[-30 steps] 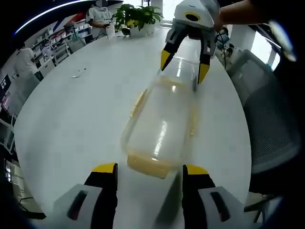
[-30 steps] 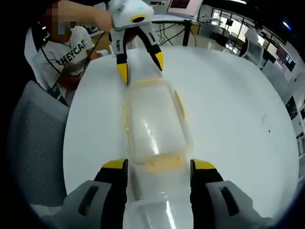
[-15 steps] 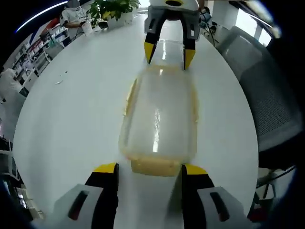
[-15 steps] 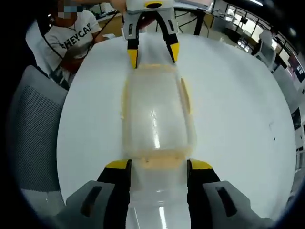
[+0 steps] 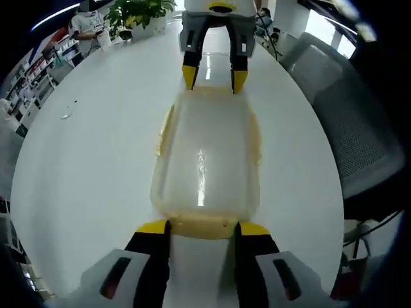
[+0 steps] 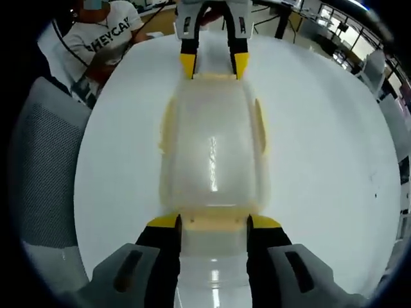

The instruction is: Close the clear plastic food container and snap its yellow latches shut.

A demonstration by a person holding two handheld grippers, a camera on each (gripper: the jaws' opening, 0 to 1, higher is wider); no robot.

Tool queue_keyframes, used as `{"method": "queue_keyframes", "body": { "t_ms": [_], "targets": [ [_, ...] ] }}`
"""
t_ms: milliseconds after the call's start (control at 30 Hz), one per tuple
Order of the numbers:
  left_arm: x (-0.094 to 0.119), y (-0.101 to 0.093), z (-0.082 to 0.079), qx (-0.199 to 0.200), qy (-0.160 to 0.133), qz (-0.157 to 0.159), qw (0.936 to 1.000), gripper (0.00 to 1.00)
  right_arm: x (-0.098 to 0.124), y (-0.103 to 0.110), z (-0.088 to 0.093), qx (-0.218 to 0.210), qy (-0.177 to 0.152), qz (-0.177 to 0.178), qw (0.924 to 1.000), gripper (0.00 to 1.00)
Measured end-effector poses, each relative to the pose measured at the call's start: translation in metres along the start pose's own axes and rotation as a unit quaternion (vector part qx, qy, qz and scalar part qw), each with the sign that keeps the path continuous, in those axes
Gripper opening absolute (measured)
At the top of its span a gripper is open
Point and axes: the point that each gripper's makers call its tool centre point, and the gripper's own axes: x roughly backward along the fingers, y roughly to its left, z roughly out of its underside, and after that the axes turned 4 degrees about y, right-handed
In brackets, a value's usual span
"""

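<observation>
A clear plastic container (image 5: 205,154) with its lid on lies lengthwise on the white round table (image 5: 90,167). Yellow latches (image 5: 163,128) line its long sides, and one more yellow latch (image 5: 200,226) sits at each short end. My left gripper (image 5: 203,230) stands open at the near end, its jaws either side of that end latch. At the far end my right gripper (image 5: 213,78) does the same. In the right gripper view the container (image 6: 213,147) runs from my right gripper (image 6: 213,223), open around the end latch (image 6: 213,221), to my left gripper (image 6: 214,65).
A grey mesh chair (image 5: 350,135) stands past the table's edge, seen again as the chair (image 6: 38,173). A seated person in a white shirt (image 6: 106,35) is at the far side. A potted plant (image 5: 138,9) stands at the table's far end.
Both grippers have come in against the container's two short ends and lined up with it. Their jaws have narrowed a little around the end latches.
</observation>
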Motion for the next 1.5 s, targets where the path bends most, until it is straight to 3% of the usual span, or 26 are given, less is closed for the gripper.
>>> {"method": "queue_keyframes", "body": {
  "t_ms": [633,700,833,933,967,1267,1500],
  "targets": [
    [0.0,-0.006,0.002,-0.004,0.004,-0.001,1.0,0.32,-0.003,-0.002,0.001,0.021,0.019,0.003,0.9996,0.36],
    [0.0,-0.009,0.002,-0.01,0.014,0.003,0.9998,0.32,-0.003,-0.002,0.001,0.046,0.026,0.01,0.9986,0.36],
    [0.001,-0.007,0.002,-0.009,0.025,0.023,0.9994,0.33,-0.003,-0.002,0.001,0.05,0.029,0.01,0.9983,0.36],
    [0.0,-0.007,0.002,-0.041,0.038,0.023,0.9982,0.34,-0.004,-0.001,-0.002,0.046,0.027,0.015,0.9985,0.36],
    [0.0,-0.008,0.002,-0.034,0.043,0.022,0.9983,0.34,-0.004,-0.002,-0.001,0.046,0.03,0.016,0.9984,0.36],
    [0.002,-0.009,0.003,-0.013,0.025,0.011,0.9995,0.32,-0.004,-0.003,-0.002,0.044,0.033,0.019,0.9983,0.36],
    [0.002,-0.012,0.003,-0.014,0.03,0.01,0.9994,0.33,0.003,-0.002,-0.005,0.052,0.029,0.022,0.998,0.36]
  ]
}}
